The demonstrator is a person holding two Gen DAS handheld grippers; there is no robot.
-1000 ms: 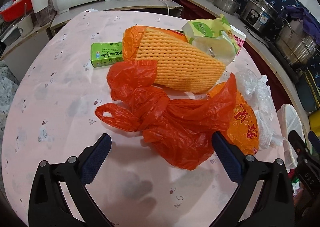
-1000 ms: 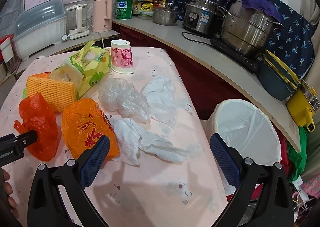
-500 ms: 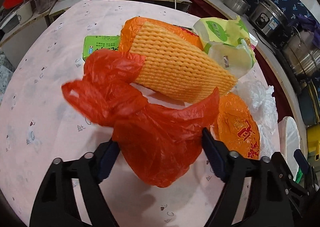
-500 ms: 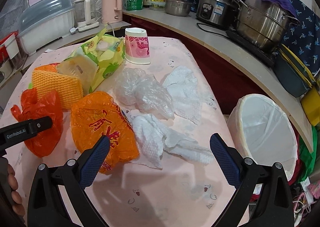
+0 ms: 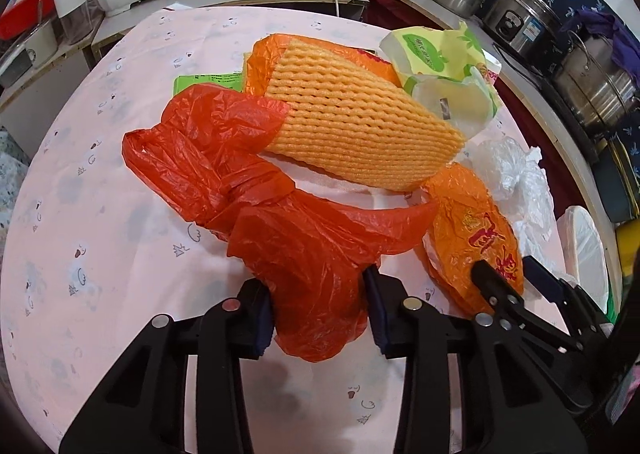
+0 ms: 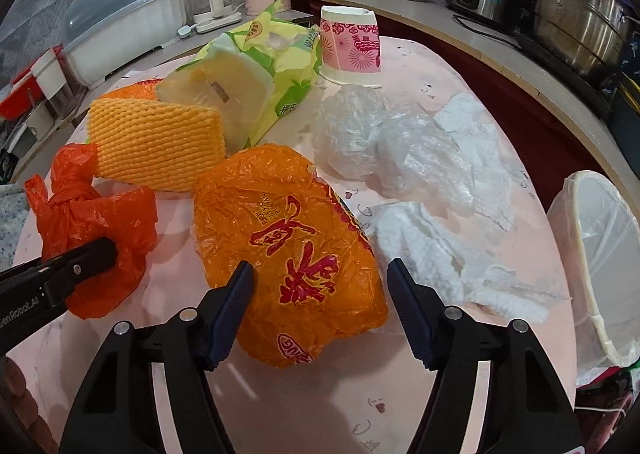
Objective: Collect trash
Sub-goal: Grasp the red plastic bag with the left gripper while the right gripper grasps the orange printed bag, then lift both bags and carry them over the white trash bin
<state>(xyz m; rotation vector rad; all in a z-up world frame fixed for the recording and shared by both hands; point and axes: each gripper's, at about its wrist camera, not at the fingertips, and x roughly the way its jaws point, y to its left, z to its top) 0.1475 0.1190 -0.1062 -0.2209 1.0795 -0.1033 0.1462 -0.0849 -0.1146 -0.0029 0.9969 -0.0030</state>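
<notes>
left claw [image 5: 320,312] pinching the red bag [image 5: 256,190], jaws just drawn in on the crumpled plastic, pads pressed to both sides of the bunch. bag's knotted handles trailing over the pink worktop [image 5: 80,214] toward the yellow foam net [image 5: 356,130]. right claw [image 6: 320,286] half spread astride the orange wrapper [image 6: 288,238], jaws just narrowing, left pad touching the wrapper's edge, right pad clear of it. wrapper flat on the worktop, just beside the red bag. white tissues [image 6: 440,254] and clear film [image 6: 384,142] lying to the wrapper's right. green-yellow packet [image 6: 256,70] and pink paper cup [image 6: 352,46] farther back, cup upside down. green carton [image 5: 208,80] partly hidden behind the red bag and the foam net. white-lined bin [image 6: 600,262] past the worktop's right edge. pots and kettles lined along the counter behind.
</notes>
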